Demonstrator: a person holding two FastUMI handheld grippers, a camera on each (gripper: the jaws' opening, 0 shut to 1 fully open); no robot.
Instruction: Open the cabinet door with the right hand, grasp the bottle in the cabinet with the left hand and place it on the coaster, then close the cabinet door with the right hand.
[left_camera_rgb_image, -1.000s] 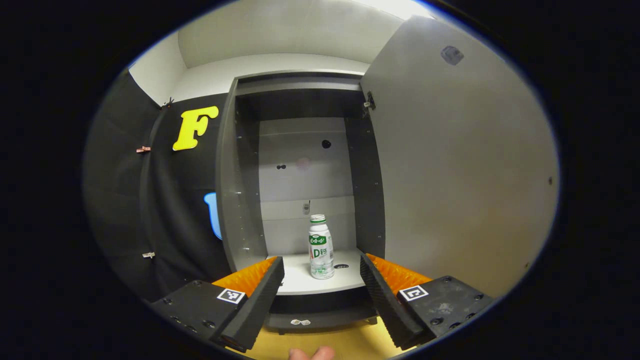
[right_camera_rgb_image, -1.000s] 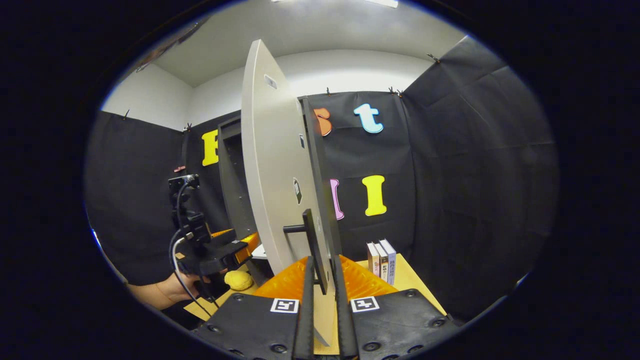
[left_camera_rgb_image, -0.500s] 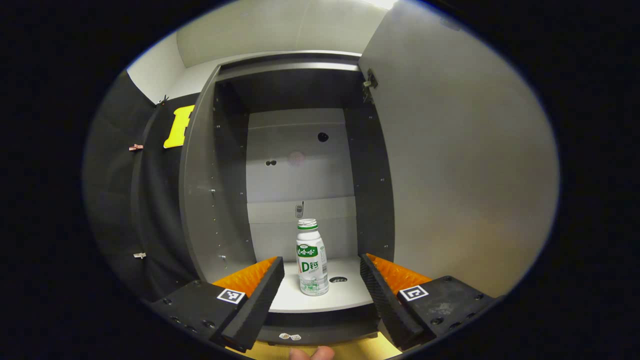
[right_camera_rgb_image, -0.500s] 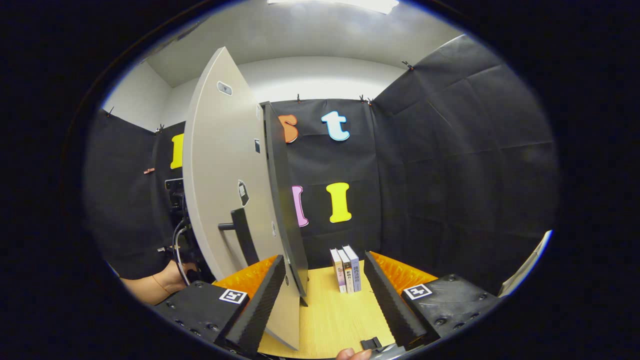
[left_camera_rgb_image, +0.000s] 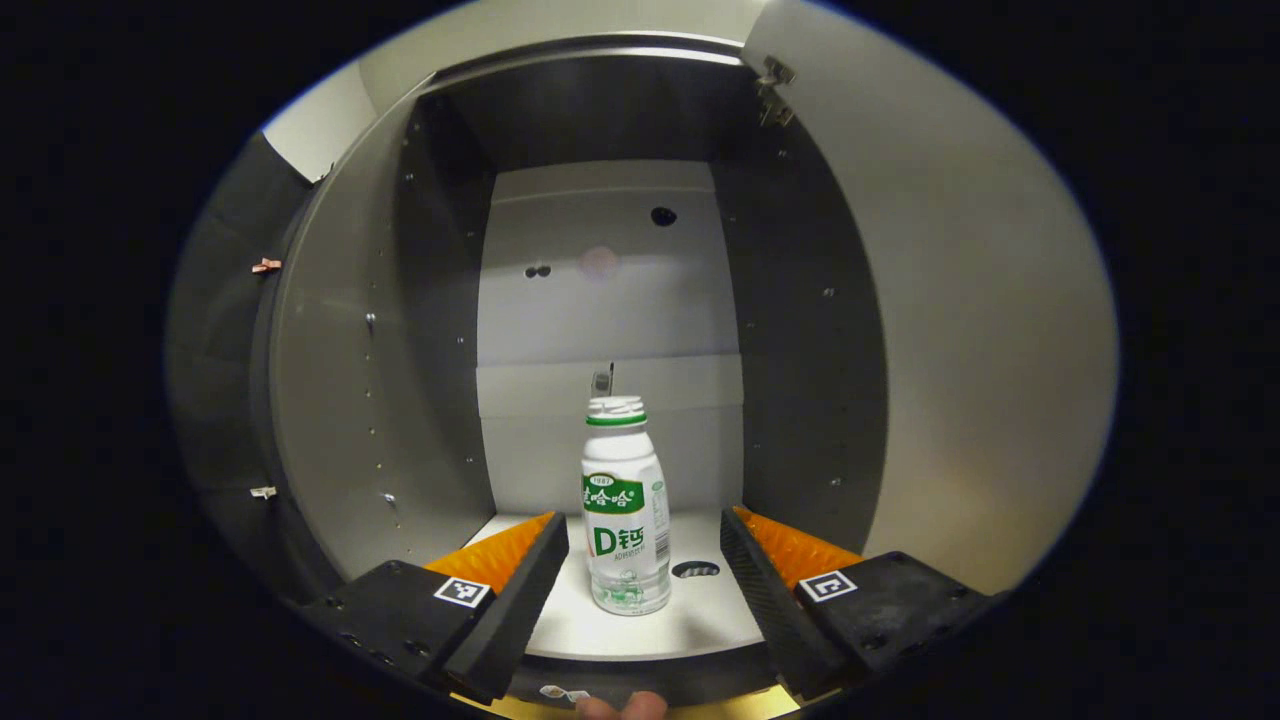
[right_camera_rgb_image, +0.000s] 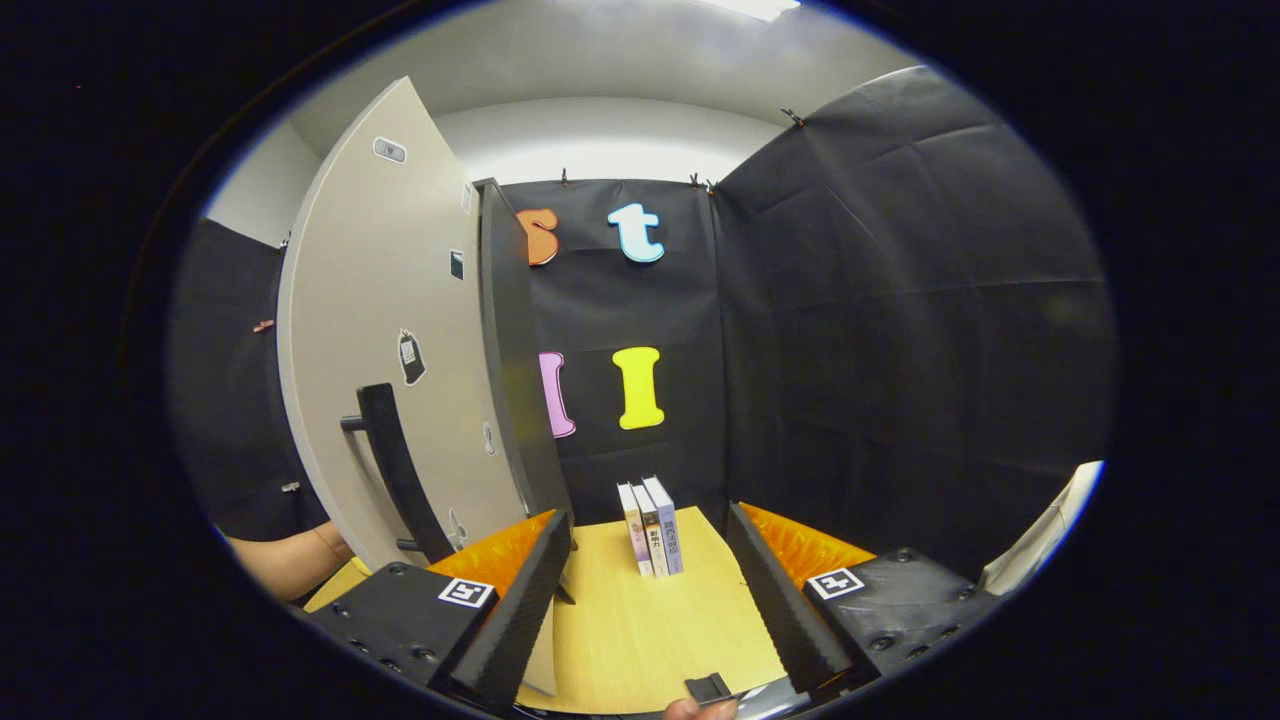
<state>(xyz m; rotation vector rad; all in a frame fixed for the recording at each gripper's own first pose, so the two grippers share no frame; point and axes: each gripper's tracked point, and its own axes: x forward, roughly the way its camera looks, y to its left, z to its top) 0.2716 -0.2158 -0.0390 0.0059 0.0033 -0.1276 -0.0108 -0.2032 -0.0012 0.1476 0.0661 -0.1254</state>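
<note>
My left claw (left_camera_rgb_image: 643, 560) is spread wide, bottle (left_camera_rgb_image: 624, 515) upright on the cabinet (left_camera_rgb_image: 420, 330) floor between its fingers, untouched. My right claw (right_camera_rgb_image: 648, 570) gapes empty over the counter (right_camera_rgb_image: 640, 620), beside the open door (right_camera_rgb_image: 400, 330); books (right_camera_rgb_image: 652, 525) ahead, my forearm (right_camera_rgb_image: 285, 560) cut off behind the door.

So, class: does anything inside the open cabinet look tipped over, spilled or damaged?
Nothing stands out. The bottle stands upright with its cap on, alone on the cabinet shelf, which looks dry. The door hangs open, unmarked.

My bottle (left_camera_rgb_image: 625, 510) stands upright on the cabinet shelf (left_camera_rgb_image: 700, 625); three books (right_camera_rgb_image: 652, 525) (upright) stand on the tabletop (right_camera_rgb_image: 640, 640).
</note>
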